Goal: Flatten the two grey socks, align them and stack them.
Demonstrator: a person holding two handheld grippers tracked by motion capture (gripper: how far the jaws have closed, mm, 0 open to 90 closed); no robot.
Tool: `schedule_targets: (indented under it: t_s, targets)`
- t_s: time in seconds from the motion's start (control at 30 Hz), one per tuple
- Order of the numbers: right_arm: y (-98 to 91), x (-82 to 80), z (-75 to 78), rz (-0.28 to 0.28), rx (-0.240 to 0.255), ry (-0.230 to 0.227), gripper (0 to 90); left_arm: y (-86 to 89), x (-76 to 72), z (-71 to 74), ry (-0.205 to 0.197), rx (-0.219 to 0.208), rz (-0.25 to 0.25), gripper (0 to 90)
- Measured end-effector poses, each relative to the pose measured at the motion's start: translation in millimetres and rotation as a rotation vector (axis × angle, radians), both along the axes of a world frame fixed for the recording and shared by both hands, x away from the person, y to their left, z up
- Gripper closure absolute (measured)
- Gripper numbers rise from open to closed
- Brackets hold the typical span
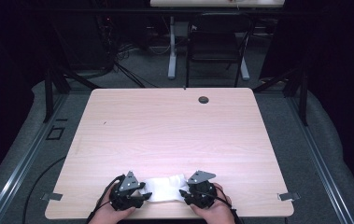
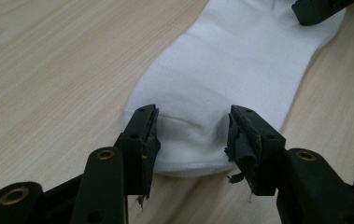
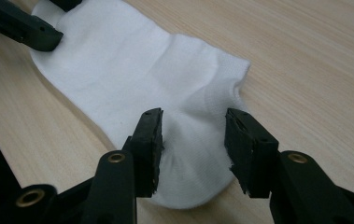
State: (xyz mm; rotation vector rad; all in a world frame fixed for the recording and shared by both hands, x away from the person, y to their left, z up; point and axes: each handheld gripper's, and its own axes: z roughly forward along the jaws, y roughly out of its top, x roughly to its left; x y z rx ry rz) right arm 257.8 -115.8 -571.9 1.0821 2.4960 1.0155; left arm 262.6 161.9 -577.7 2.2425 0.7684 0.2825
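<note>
At the bottom centre of the high view, two hands come in over the near edge of the table (image 1: 174,121), each holding a gripper, with a white sock (image 1: 165,189) lying flat between them. The left gripper (image 1: 139,195) sits at the sock's left end and the right gripper (image 1: 184,193) at its right end, both pointing inward toward each other. In the left gripper view, the jaws stand apart at the bottom of the frame with the sock's rounded end (image 2: 198,140) lying between them; the cloth bunches slightly between the pads, but whether the pads press on it I cannot tell. The sock runs away to the upper right, where the other gripper's black tip rests at its far end. In the right gripper view, the jaws likewise stand apart over the sock's near end (image 3: 193,154), cloth between them and gathered in small folds near the left pad. The sock stretches to the upper left, toward the other gripper's dark jaws. Farther back in the high view, a small round hole (image 1: 203,100) marks the table's far side, and a chair (image 1: 214,42) stands beyond.
</note>
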Motion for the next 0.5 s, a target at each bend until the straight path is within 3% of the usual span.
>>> schedule_targets:
  t_s: [0.5]
  targets:
    - [2.5, 25.4, -3.5, -0.046, 0.032, -0.026, 56.8, 1.0, 25.9, -4.0, -0.02, -0.038, 0.049, 50.6]
